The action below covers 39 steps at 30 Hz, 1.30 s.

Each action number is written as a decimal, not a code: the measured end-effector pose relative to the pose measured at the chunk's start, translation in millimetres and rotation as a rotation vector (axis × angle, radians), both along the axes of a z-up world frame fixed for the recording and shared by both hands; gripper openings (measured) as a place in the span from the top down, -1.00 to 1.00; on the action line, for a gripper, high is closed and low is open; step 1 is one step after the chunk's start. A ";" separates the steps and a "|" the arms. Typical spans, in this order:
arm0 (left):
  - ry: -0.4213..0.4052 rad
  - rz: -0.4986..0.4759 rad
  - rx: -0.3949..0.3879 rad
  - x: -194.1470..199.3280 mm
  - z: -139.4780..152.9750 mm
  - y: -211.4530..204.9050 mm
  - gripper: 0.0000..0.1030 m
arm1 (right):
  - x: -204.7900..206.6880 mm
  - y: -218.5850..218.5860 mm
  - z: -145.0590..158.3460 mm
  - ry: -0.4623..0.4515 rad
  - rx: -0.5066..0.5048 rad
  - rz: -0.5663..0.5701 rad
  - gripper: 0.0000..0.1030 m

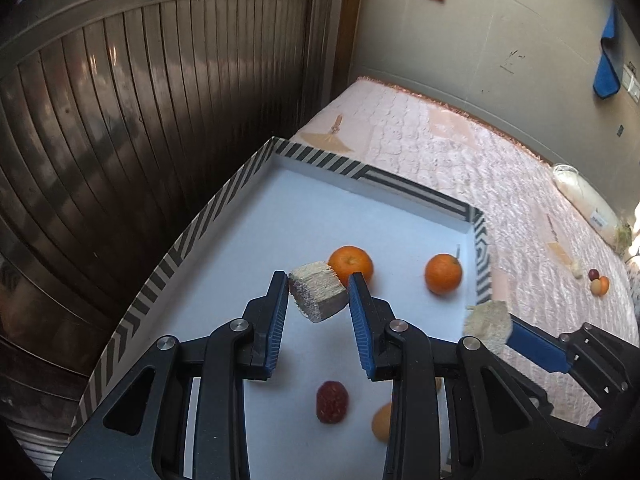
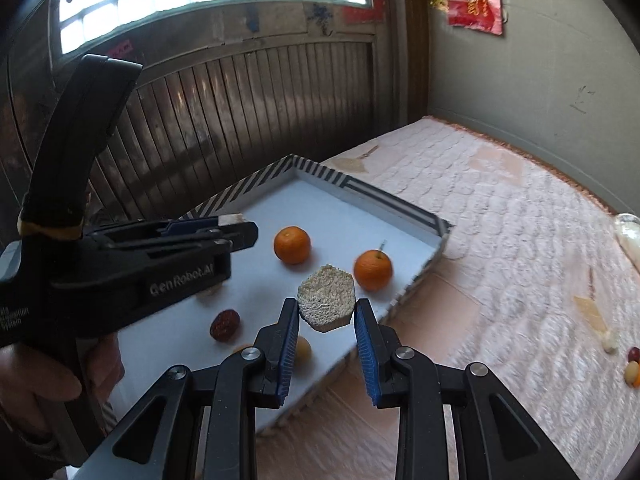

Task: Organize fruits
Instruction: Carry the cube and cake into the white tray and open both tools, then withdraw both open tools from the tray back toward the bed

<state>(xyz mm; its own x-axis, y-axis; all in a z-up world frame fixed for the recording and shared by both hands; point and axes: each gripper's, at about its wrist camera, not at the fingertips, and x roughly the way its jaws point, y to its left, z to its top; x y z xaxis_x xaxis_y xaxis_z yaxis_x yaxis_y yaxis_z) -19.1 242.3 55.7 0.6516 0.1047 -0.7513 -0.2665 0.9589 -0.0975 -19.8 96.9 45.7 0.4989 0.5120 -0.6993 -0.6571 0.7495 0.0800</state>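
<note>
While both grippers hang over the white tray (image 1: 256, 168) with its black-and-white striped rim, each one carries a pale, rough-textured block. The left gripper (image 1: 318, 292), low in the middle of its own view, has its blue pads (image 1: 362, 320) pressed against a chunky beige block (image 1: 318, 296). The right gripper (image 2: 326, 312), lower centre of its view, clamps a hexagon-shaped block (image 2: 326, 302) the same way, narrow jaws tight on its sides. Inside the tray lie two oranges (image 1: 351, 266) (image 1: 443, 274) towards the far end, a dark red fruit (image 1: 332, 402) nearer the bottom of the frame, and a small yellowish fruit (image 2: 302, 348) half hidden behind the fingers. On the pink quilted cover (image 2: 520, 240), at the right edge, a few small fruits (image 1: 599, 282) sit well apart from the tray.
</note>
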 end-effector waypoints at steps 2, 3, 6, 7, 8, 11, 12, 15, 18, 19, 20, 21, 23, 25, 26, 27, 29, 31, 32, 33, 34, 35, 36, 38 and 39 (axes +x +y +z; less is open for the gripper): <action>0.012 0.002 -0.006 4.3 -3.7 2.3 0.42 | 7.0 10.0 -4.9 0.011 -0.014 0.012 0.47; 0.016 0.004 -0.006 6.0 -5.0 3.3 0.41 | 10.1 14.0 -6.6 0.014 -0.022 0.018 0.47; 0.034 0.007 0.007 10.0 -9.7 6.0 0.41 | 21.3 24.5 -15.5 0.037 -0.042 0.028 0.47; 0.040 0.007 0.008 10.5 -10.8 7.3 0.41 | 24.6 26.7 -18.3 0.045 -0.047 0.030 0.47; 0.048 0.008 0.008 12.0 -12.6 8.1 0.41 | 27.6 29.5 -21.6 0.056 -0.049 0.035 0.47; 0.063 0.012 0.004 14.1 -16.9 10.4 0.41 | 32.9 35.3 -29.8 0.078 -0.058 0.046 0.47; 0.070 0.014 0.004 15.5 -18.9 10.7 0.41 | 33.6 36.7 -31.4 0.079 -0.058 0.047 0.47; 0.089 0.014 0.002 18.0 -22.6 11.1 0.41 | 35.9 41.6 -32.4 0.082 -0.062 0.060 0.47; 0.098 0.024 0.008 18.1 -23.0 11.5 0.41 | 38.7 50.2 -34.7 0.079 -0.088 0.075 0.47; 0.102 0.026 0.009 18.1 -23.5 11.5 0.41 | 38.5 51.7 -35.6 0.077 -0.092 0.079 0.47; 0.109 0.028 0.007 18.3 -24.4 11.9 0.40 | 38.3 52.5 -35.8 0.076 -0.090 0.080 0.47; 0.114 0.031 0.005 18.4 -25.2 12.1 0.40 | 38.0 52.6 -35.7 0.075 -0.084 0.078 0.47; 0.123 0.032 0.000 18.3 -26.3 12.1 0.40 | 35.7 48.8 -34.1 0.074 -0.065 0.067 0.46; 0.120 0.030 -0.005 16.8 -25.1 11.0 0.40 | 34.0 42.6 -31.5 0.071 -0.051 0.051 0.43; 0.115 0.028 -0.007 15.0 -23.4 9.6 0.40 | 32.5 39.3 -29.3 0.066 -0.051 0.044 0.38; 0.108 0.026 -0.007 13.4 -21.6 7.7 0.40 | 30.6 35.0 -26.5 0.056 -0.048 0.032 0.36; 0.090 0.022 0.000 7.7 -16.9 0.9 0.32 | 27.6 26.3 -21.6 0.042 -0.033 0.017 0.34; 0.066 0.008 0.002 2.7 -11.3 -7.0 0.14 | 23.9 13.2 -16.2 0.037 -0.009 0.002 0.32; 0.052 -0.003 0.000 0.7 -8.3 -10.8 0.10 | 22.0 7.3 -13.2 0.027 0.006 -0.011 0.31; 0.039 -0.014 0.002 -1.5 -4.6 -16.7 0.06 | 19.3 -0.4 -9.5 0.018 0.010 -0.026 0.22; 0.032 -0.022 0.009 -3.2 -1.3 -23.0 0.04 | 17.3 -4.9 -7.5 0.009 0.006 -0.038 0.17; 0.023 -0.033 0.013 -4.8 2.1 -29.7 0.02 | 14.4 -12.2 -4.2 -0.007 -0.001 -0.051 0.12; 0.012 -0.048 0.016 -6.5 5.8 -36.0 0.02 | 11.5 -19.2 -1.1 -0.023 -0.004 -0.060 0.12; -0.011 -0.071 0.036 -9.4 12.2 -51.2 0.02 | 6.6 -34.9 3.7 -0.039 -0.011 -0.078 0.11; -0.022 -0.083 0.041 -10.2 15.0 -58.7 0.01 | 4.5 -45.2 6.2 -0.045 -0.017 -0.095 0.11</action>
